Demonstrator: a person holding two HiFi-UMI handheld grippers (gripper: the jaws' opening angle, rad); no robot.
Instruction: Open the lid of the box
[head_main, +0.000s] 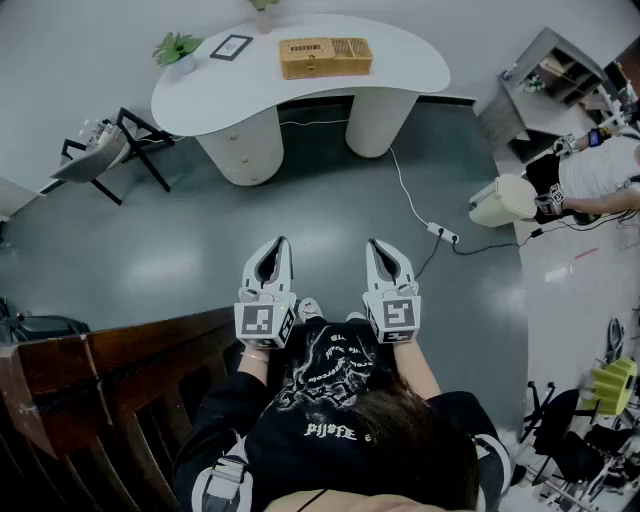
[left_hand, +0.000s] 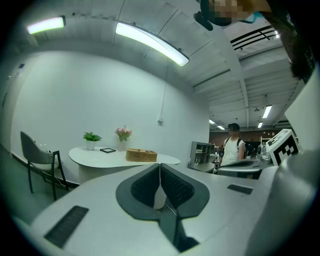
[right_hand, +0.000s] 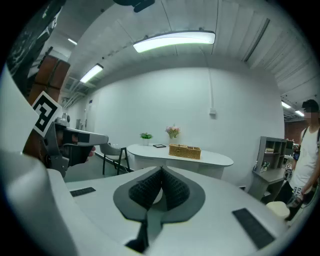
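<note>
Two tools: left gripper (head_main: 274, 250), right gripper (head_main: 378, 250), jaws together, empty, over grey floor (head_main: 180, 250). Box (head_main: 325, 56) on white table (head_main: 405, 62) well ahead; plant (head_main: 177, 47), frame (head_main: 231, 46) near.

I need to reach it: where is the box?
Head view, top centre: the box sits on the white table, right of the picture frame.
</note>
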